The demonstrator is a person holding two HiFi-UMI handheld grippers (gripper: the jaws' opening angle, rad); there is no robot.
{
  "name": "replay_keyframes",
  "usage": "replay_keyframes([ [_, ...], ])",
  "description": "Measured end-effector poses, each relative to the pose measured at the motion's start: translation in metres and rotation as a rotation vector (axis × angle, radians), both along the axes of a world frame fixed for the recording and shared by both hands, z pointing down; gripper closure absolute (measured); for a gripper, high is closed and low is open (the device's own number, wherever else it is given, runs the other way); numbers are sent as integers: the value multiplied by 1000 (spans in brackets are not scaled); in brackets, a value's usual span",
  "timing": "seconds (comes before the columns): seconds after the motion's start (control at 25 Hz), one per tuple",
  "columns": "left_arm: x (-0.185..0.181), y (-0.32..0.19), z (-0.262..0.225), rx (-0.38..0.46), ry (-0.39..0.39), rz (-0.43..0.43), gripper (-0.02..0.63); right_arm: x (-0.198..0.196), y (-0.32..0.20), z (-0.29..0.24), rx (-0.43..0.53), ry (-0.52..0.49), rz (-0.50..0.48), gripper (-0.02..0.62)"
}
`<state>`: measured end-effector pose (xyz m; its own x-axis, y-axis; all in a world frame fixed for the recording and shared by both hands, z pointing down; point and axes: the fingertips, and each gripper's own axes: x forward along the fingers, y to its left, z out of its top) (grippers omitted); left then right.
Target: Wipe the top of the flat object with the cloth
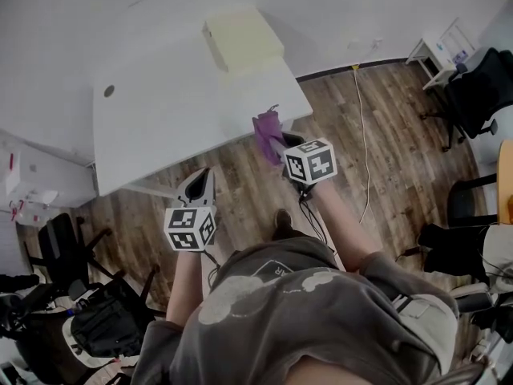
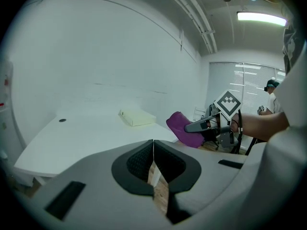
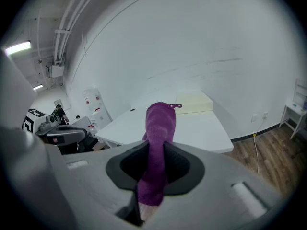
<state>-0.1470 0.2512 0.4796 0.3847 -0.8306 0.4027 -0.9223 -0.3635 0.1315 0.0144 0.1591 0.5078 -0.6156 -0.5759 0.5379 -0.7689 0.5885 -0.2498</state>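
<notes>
Wiping not yet started: the right gripper is clamped on the purple cloth by the table's near edge, well apart from the pale pad at its far side. Left gripper jaws together, empty. Reach and wipe remain

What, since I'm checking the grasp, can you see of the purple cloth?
The cloth is purple, soft and fuzzy-looking, bunched into a thick roll with a small loop at its tip. The right gripper is shut on it; both ends stick out. It is held by the white table's near edge.
</notes>
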Motion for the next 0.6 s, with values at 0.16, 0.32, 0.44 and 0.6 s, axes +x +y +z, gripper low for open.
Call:
replay_keyframes([
  [0.16, -23, 28, -3, 14, 9, 9, 609, -20, 31, -5, 9, 4, 8, 523],
  [0.32, -39, 51, -3, 24, 28, 17, 609, -35, 58, -6, 12, 9, 23, 523],
  [0.44, -49, 66, -1, 30, 36, 27, 610, -44, 76, -6, 11, 13, 31, 523],
  [0.6, -64, 82, -4, 42, 45, 34, 610, -55, 96, -10, 22, 26, 39, 523],
])
